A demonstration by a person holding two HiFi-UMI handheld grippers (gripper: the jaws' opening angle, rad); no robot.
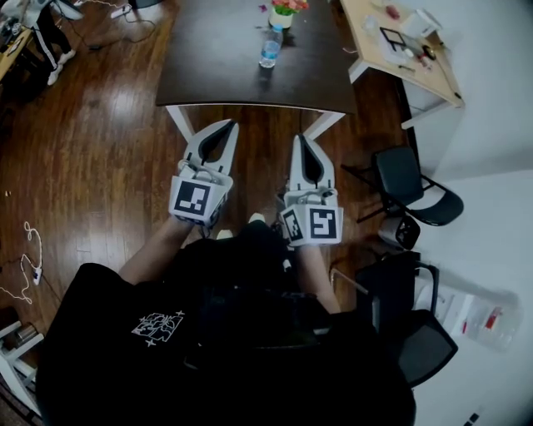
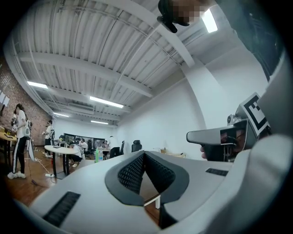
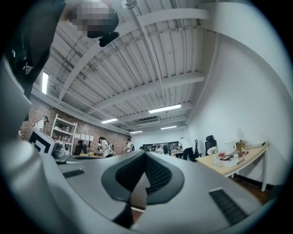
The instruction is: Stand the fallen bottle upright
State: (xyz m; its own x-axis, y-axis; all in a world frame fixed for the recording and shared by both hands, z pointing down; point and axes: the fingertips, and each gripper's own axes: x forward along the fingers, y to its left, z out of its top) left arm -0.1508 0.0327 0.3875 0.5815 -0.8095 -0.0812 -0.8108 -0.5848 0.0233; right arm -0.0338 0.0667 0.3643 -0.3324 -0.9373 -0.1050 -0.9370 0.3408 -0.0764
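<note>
The bottle (image 1: 269,48) is on the dark desk (image 1: 208,75), far ahead of both claws. It sits in line with the gap between them, a bit closer to the right claw's side. From here it looks like it may be standing up, but it is too small to be sure.

It is clear plastic with a blue band. I think it is light, and its thin sides will squash if pinched hard. It is smooth, so it could slip or roll. The best place to hold it is around the middle, on the band, with a soft squeeze.

The left claw (image 1: 231,125) is pressed together with nothing in it. The right claw (image 1: 299,137) is pressed together too, and it is also empty. Both must spread before they can take the bottle.

The near edge of the desk lies between the claws and the bottle. A flower pot (image 1: 283,15) stands just past the bottle, so a long reach could bump it. There is bare desk on the left claw's side of the bottle. Black chairs (image 1: 408,187) stand off to the side of the right claw.
</note>
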